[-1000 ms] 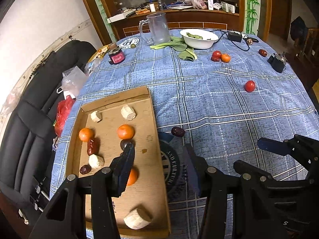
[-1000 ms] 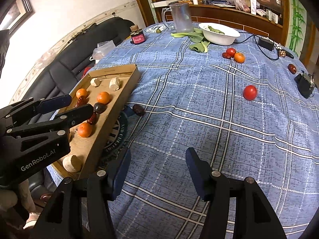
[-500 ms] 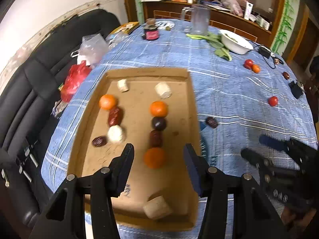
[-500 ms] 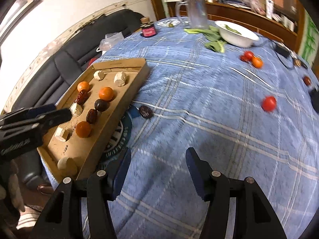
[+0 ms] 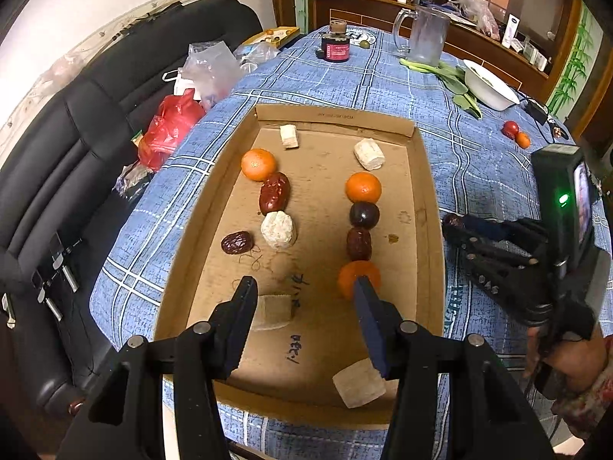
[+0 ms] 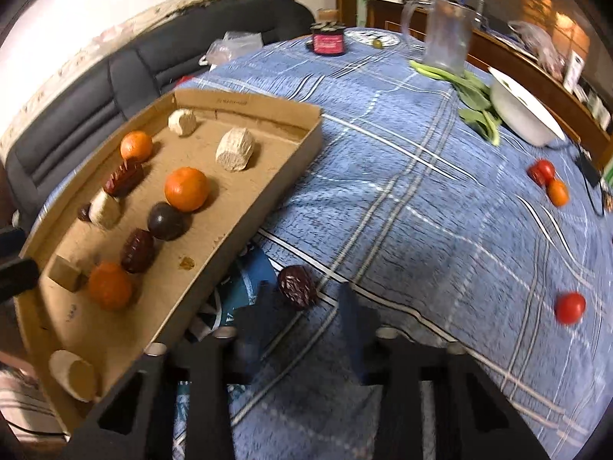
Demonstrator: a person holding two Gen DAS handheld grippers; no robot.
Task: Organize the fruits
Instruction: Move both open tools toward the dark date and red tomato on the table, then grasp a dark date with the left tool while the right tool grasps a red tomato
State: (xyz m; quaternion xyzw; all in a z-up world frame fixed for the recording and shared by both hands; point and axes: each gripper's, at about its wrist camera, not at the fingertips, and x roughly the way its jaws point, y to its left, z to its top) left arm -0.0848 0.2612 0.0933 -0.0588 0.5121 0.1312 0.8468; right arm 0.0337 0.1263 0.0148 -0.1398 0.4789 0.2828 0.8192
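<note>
A cardboard tray (image 5: 425,176) (image 6: 268,199) on the blue checked tablecloth holds two rows of fruit: oranges (image 5: 363,187) (image 6: 187,188), dark dates (image 5: 274,195), a dark plum (image 5: 364,214) and pale chunks (image 5: 278,230). My left gripper (image 5: 302,287) is open and empty above the tray's near end. My right gripper (image 6: 306,295) is open, low over the cloth, its fingers either side of a loose dark date (image 6: 297,286) beside the tray; it also shows in the left wrist view (image 5: 456,226).
Loose red tomatoes (image 6: 570,307) (image 6: 541,171) and a small orange (image 6: 557,192) lie on the cloth to the right. A white bowl (image 6: 525,115), greens, a glass mug (image 6: 446,34) and a red jar (image 6: 328,40) stand at the back. A black sofa (image 5: 76,134) with bags is left.
My left gripper has swung left over the tray. My right gripper has dropped and moved in toward the loose date by the tray's side.
</note>
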